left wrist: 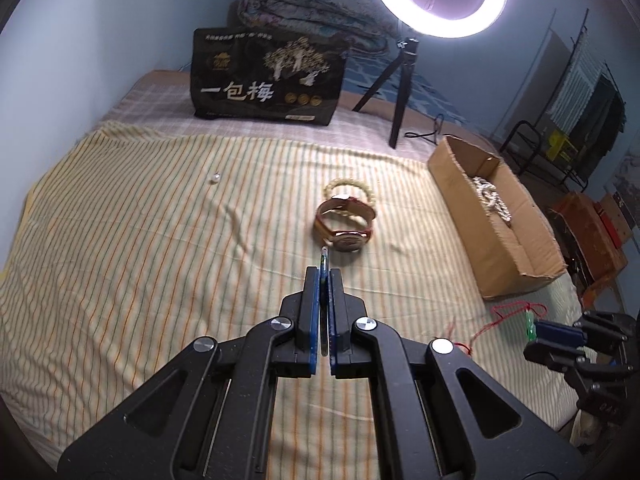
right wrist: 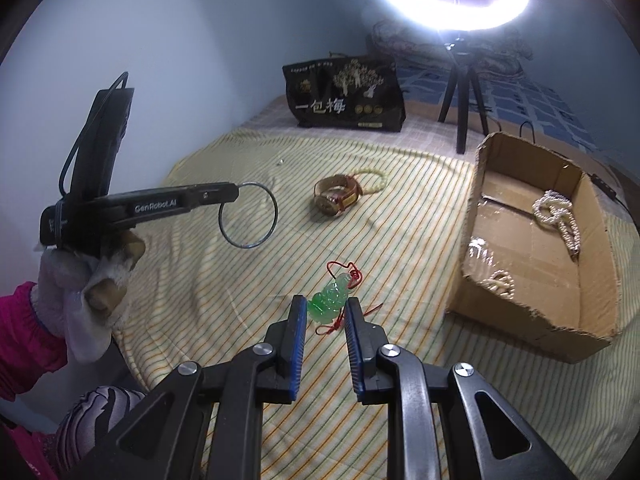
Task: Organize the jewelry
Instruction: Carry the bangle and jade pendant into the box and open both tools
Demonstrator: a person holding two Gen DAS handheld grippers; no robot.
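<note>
Gripping: left gripper [left wrist: 324, 276] clamped a thin metal ring [right wrist: 248, 215], held above the bedspread [left wrist: 160, 220].
Right gripper [right wrist: 325, 312]: jaws narrowly apart, straddling the green pendant [right wrist: 328, 300] on the cloth.
Handling: pendant probably light, hard, slick, chippable; take its broad body, not the red cord [right wrist: 340, 270].
Box [right wrist: 520, 292]: right, pearls inside.

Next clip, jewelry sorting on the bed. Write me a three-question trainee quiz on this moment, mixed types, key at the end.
1. True or false: the left gripper is shut on a thin bangle.
2. What lies between the open right gripper fingers?
A. green pendant
B. watch
C. loose bead
3. Fill in: pearl strands already lie in the ____.

Key: 1 true; 2 A; 3 cardboard box.
</note>
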